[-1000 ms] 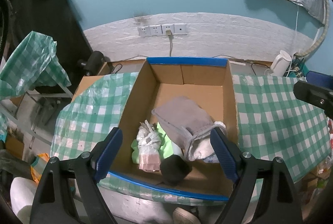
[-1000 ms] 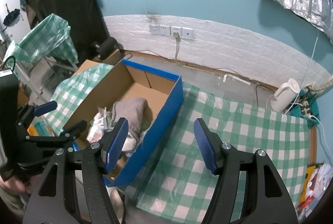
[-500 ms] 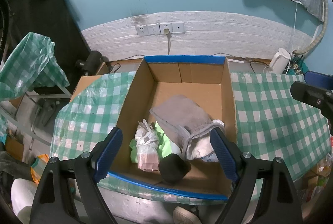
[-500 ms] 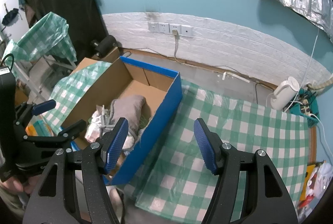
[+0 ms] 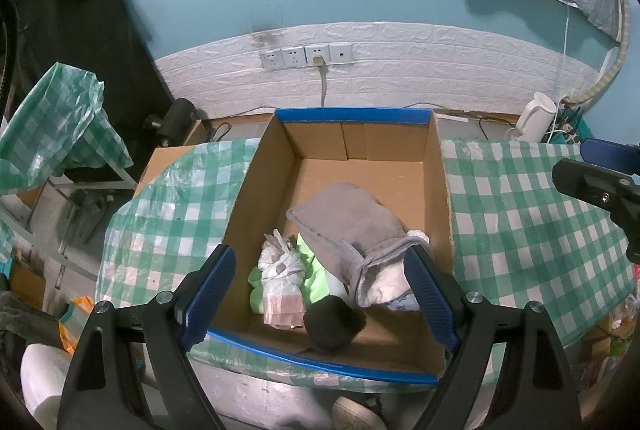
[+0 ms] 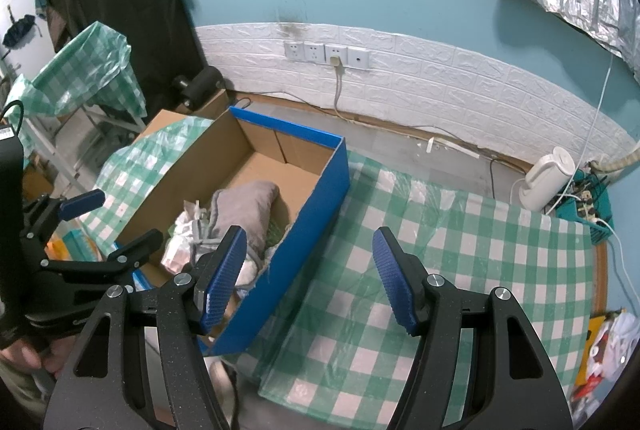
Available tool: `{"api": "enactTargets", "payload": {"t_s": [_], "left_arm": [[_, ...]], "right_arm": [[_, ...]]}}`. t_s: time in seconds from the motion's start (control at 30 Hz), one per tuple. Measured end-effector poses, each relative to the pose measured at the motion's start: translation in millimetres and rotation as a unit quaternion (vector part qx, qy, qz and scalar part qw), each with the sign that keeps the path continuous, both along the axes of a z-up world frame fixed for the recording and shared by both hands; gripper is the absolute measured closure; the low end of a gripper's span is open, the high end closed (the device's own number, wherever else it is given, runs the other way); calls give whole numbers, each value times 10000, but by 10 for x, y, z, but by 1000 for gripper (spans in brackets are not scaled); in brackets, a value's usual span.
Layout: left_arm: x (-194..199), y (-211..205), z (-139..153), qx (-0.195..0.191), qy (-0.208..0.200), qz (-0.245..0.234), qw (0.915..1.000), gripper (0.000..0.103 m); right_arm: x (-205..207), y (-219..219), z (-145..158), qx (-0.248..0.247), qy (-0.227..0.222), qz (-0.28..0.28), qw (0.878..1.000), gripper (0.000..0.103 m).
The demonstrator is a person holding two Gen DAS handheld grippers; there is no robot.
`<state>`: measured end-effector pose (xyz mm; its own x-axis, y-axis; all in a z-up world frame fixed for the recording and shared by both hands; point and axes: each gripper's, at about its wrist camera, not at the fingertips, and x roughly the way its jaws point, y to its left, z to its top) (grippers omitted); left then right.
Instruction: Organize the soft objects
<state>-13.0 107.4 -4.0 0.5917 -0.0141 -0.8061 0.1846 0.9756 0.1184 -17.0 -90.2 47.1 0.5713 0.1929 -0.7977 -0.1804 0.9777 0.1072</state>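
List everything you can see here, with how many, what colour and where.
box: 1, cardboard with blue rim, middle of the table
grey cloth: 1, grey, in box
green cloth: 1, light green, in box under grey cloth
white bag: 1, white, in box
black bundle: 1, black, box's near edge
tablecloth: 1, green-white check, on the table
kettle: 1, white, on the floor by the wall
sockets: 4, white, wall
left gripper: 1, black with blue pads, open above box
right gripper: 1, black with blue pads, open above tablecloth
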Motion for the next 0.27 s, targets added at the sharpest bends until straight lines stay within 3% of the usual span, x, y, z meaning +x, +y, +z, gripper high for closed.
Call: {"api": "enactTargets", "payload": {"t_s": [0.27], "left_arm": [[-3,-4,1,7,-1,6,10000,16]], "right_arm": [[2,-17,-8,-6,25,6,10000,38]]}}
